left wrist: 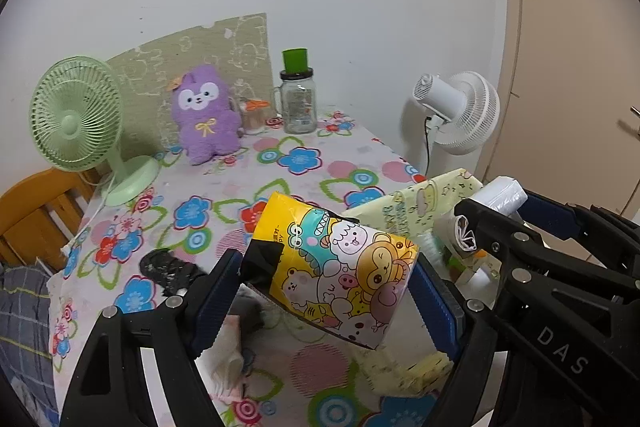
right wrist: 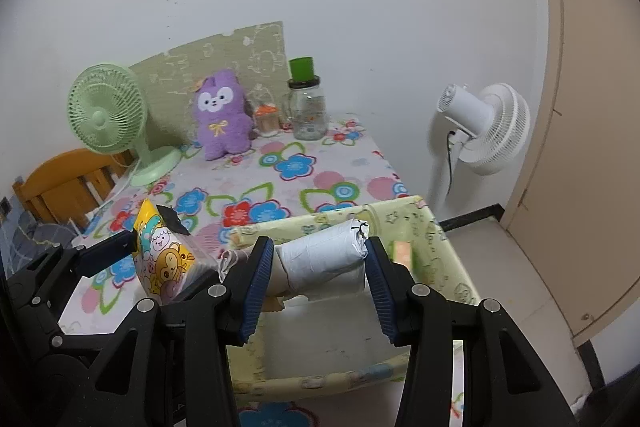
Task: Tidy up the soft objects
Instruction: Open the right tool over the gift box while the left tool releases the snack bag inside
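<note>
My left gripper [left wrist: 326,275] is shut on a yellow cartoon-print tissue pack [left wrist: 340,267] and holds it above the flowered table; the pack also shows in the right wrist view [right wrist: 166,255]. My right gripper [right wrist: 320,259] is shut on a white wrapped paper roll [right wrist: 324,257] over a pale yellow fabric storage box [right wrist: 440,251]; the roll shows in the left wrist view [left wrist: 502,195], and so does the box [left wrist: 416,203]. A purple plush toy [left wrist: 206,115] sits at the back of the table.
A green desk fan [left wrist: 76,119] stands at back left. A glass jar with a green lid [left wrist: 298,99] and a small orange-lidded jar [left wrist: 254,117] stand beside the plush. A white floor fan [left wrist: 460,115] stands right of the table. A black crumpled item [left wrist: 168,269] lies on the tablecloth.
</note>
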`<action>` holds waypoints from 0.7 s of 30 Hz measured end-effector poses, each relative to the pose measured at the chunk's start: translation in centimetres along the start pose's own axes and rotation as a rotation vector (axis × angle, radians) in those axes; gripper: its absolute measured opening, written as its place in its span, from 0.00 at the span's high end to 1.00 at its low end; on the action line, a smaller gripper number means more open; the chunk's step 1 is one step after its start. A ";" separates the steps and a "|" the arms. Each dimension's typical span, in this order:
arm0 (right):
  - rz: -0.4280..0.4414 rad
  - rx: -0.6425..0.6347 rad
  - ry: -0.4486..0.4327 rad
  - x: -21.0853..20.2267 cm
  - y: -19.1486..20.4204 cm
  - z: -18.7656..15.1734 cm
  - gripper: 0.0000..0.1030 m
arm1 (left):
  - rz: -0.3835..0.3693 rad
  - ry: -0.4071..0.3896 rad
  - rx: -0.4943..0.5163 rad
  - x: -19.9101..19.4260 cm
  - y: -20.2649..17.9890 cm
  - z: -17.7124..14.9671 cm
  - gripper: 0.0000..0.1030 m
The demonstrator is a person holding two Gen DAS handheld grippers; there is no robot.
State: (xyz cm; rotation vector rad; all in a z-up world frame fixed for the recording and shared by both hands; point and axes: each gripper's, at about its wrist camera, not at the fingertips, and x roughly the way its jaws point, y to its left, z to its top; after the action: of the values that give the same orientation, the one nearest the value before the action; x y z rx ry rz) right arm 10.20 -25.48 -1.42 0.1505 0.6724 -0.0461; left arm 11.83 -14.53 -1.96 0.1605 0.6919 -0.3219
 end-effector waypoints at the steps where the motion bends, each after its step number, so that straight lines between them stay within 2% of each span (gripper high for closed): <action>1: -0.003 0.002 0.001 0.1 -0.3 0.0 0.52 | -0.002 0.003 0.002 0.2 -0.2 0.1 0.18; 18: -0.040 0.034 0.038 2.3 -4.9 0.2 0.52 | -0.043 0.045 0.054 3.4 -4.1 1.0 0.18; 21: -0.043 0.039 0.046 2.8 -5.3 0.1 0.52 | -0.058 0.065 0.056 4.3 -4.4 0.9 0.16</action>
State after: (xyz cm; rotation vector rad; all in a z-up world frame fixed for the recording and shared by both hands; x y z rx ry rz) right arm 11.94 -30.75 -3.75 0.1745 0.7204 -0.0976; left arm 13.98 -19.94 -4.23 0.2053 0.7530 -0.3928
